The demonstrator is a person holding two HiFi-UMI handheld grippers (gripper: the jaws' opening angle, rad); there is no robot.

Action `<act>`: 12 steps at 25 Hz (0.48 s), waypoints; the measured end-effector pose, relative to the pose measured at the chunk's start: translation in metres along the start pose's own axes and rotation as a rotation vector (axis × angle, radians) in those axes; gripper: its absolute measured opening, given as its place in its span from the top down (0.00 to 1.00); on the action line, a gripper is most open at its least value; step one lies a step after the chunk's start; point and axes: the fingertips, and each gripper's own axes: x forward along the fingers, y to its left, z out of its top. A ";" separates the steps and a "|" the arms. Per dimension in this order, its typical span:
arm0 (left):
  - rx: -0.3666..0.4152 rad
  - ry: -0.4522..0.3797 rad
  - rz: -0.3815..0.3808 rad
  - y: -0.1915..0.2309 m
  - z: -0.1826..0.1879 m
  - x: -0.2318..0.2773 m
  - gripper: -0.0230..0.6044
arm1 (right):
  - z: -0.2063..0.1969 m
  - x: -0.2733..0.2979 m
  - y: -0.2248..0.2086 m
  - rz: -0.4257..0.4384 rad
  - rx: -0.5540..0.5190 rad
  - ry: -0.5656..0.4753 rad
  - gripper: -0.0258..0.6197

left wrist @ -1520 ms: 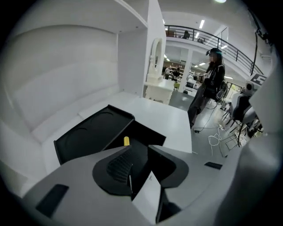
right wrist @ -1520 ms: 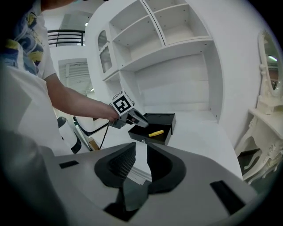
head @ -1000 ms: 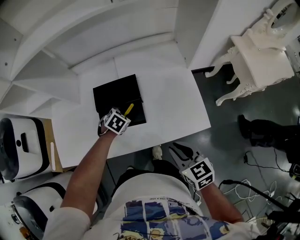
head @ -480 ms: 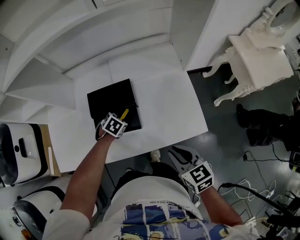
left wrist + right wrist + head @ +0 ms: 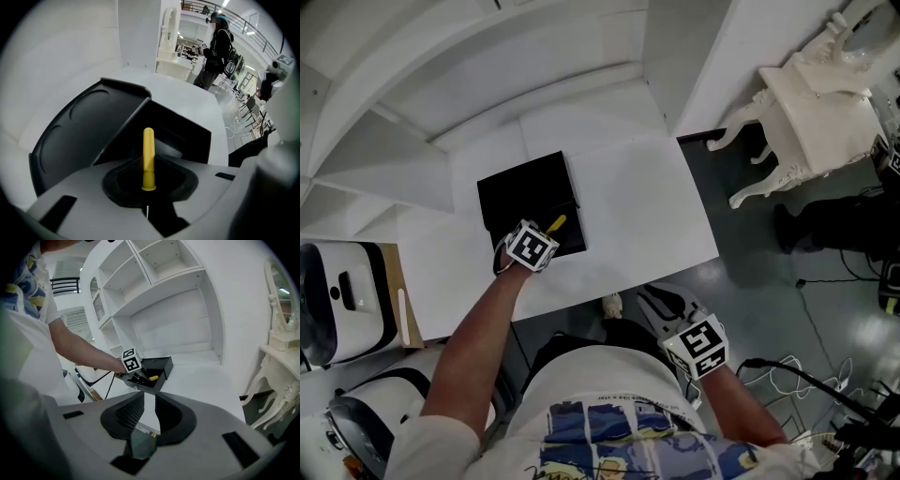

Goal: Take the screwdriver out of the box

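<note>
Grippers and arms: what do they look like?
Left gripper and right gripper: grey bodies, black ribbed pads, each with a white cube bearing black square markers. Arms bare below a white short-sleeved T-shirt printed blue and yellow. The left jaws have just been closing, a yellow screwdriver handle between them.

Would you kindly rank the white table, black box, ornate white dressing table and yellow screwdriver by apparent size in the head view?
1. white table
2. ornate white dressing table, partly cut off at the frame edge
3. black box
4. yellow screwdriver, only its handle visible
</note>
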 end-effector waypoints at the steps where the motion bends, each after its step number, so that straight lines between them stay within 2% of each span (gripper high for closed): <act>1: 0.012 -0.007 -0.003 -0.002 0.001 -0.002 0.83 | 0.000 0.001 0.001 0.001 -0.002 -0.001 0.82; 7: 0.068 -0.039 -0.017 -0.010 0.008 -0.022 0.83 | 0.004 0.008 0.011 0.015 -0.015 -0.005 0.82; 12: 0.090 -0.097 -0.025 -0.014 0.015 -0.046 0.83 | 0.009 0.014 0.024 0.026 -0.030 -0.010 0.83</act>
